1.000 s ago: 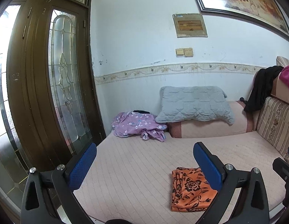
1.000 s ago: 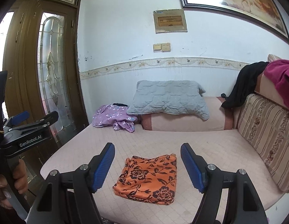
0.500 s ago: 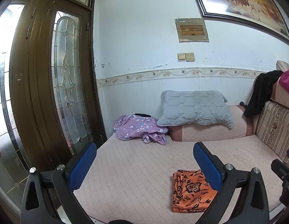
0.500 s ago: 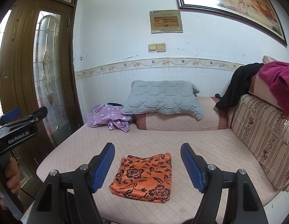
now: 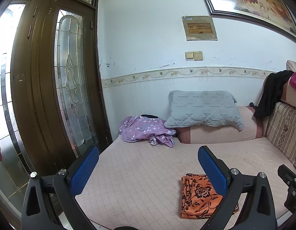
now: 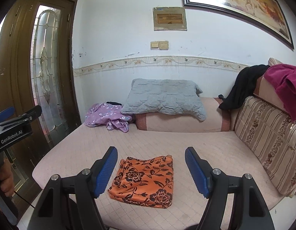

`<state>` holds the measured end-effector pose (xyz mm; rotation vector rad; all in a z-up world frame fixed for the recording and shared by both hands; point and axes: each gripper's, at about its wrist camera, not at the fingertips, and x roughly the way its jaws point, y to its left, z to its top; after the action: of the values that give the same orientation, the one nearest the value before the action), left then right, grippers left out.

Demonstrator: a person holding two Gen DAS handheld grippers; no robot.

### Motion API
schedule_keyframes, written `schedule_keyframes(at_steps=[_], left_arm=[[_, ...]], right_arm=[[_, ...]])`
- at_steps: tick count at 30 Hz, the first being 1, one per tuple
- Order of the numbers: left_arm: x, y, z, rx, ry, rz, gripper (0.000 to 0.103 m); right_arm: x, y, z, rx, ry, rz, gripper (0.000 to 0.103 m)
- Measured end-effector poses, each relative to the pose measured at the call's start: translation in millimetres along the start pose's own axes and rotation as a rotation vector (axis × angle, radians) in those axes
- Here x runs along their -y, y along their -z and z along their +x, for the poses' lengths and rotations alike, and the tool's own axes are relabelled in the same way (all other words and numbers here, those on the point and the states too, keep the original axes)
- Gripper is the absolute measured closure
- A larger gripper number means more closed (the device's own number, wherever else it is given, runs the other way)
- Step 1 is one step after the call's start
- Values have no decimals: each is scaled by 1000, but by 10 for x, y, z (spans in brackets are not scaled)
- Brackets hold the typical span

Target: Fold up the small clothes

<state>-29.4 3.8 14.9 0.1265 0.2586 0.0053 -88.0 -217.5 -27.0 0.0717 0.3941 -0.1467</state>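
Ahead of both grippers, on the daybed: folded orange floral cloth lies just beyond the right gripper, jaws spread, nothing held. Left gripper likewise released, cloth to its right. Risk: snagging the stack undoes the fold. Versus earlier: views shifted slightly, cloth unmoved.

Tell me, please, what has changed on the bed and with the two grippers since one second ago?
Nothing was taken hold of or let go. Only the camera views drifted slightly, so the room sits a little differently in each picture. The folded orange cloth stayed flat on the bed, the purple garment stayed by the pillow, and the left gripper and right gripper stayed open and empty.
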Motion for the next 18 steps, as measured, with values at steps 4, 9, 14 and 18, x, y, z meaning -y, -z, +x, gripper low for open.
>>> schedule_keyframes(at_steps=[4, 9, 14, 18], left_arm=[[9, -6, 93, -12, -1, -1, 0], [30, -13, 176, -18, -3, -2, 0], [64, -6, 291, -32, -3, 6, 0], [86, -6, 387, -43, -7, 3, 0]], right_arm=[[25, -21, 96, -8, -3, 10, 27], [15, -47, 190, -9, -6, 5, 27], [35, -74, 325, -16, -7, 10, 27], [84, -95, 426, -19, -2, 16, 27]])
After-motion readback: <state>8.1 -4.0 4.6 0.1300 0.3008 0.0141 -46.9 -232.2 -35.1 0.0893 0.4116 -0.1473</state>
